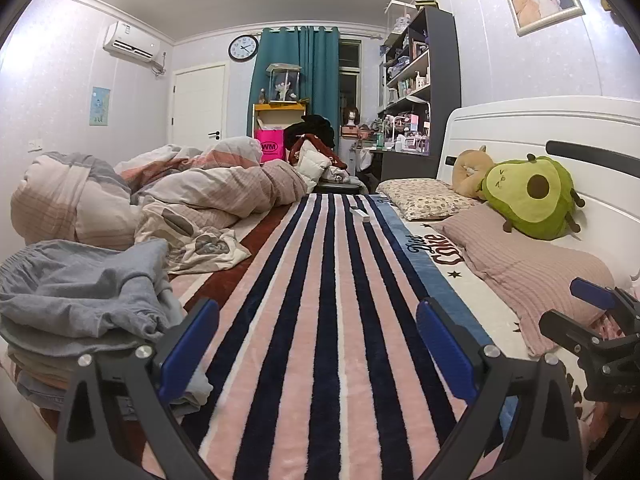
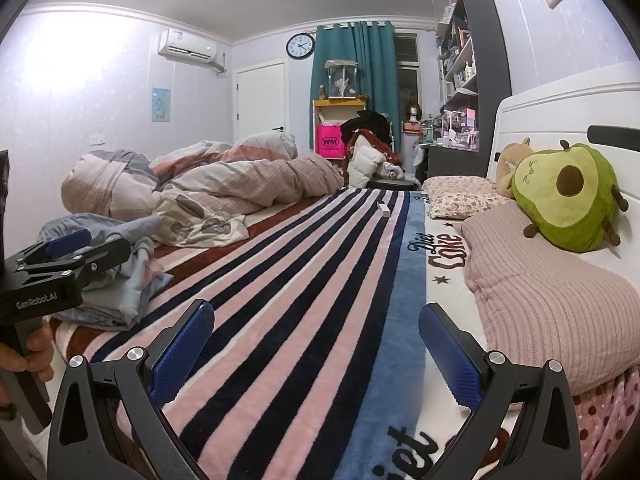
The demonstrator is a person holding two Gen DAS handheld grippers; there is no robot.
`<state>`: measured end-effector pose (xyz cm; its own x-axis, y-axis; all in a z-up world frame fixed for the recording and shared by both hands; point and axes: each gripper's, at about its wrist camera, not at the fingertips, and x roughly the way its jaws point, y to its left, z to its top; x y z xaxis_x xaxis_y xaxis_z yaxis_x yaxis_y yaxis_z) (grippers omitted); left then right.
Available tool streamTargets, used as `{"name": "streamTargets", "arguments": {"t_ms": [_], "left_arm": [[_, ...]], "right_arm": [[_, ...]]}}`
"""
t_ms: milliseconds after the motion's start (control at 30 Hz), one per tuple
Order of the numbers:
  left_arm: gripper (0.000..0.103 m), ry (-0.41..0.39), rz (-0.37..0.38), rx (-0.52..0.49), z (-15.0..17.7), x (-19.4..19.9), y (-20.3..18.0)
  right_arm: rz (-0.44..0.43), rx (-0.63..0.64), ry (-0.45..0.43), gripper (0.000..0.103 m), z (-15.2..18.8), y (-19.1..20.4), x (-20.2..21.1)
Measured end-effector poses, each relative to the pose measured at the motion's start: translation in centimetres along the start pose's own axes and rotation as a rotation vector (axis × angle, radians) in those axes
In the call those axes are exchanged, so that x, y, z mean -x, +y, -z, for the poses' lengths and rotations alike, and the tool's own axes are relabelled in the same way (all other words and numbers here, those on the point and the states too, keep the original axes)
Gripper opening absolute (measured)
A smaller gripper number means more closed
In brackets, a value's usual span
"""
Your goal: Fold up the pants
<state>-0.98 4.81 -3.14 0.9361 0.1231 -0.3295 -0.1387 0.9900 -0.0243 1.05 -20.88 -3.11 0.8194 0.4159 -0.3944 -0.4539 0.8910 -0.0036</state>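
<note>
Here, crumpled pants (image 1: pixel 80 292) show no axis.

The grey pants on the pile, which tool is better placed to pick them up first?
Left, probably. The grey pants lie crumpled right beside the open left tool. The open right tool sits nearer the pink pillow, away from the pile.

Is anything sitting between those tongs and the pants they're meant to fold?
Nothing visible. The crumpled grey pants lie heaped beside the left tongs, whose left pad is at the heap's edge. The right tongs hang open over the bare striped blanket, with only blanket between them and the heap.
</note>
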Motion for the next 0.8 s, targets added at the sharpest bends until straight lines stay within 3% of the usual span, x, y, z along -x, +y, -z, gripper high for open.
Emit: {"name": "streamTargets", "arguments": {"t_ms": [800], "left_arm": [[0.098,0.001,0.001,0.001,0.04,0.06,-0.11]], "right_arm": [[-0.002,-0.001,0.001,0.102,0.09,-0.19,-0.04]]}}
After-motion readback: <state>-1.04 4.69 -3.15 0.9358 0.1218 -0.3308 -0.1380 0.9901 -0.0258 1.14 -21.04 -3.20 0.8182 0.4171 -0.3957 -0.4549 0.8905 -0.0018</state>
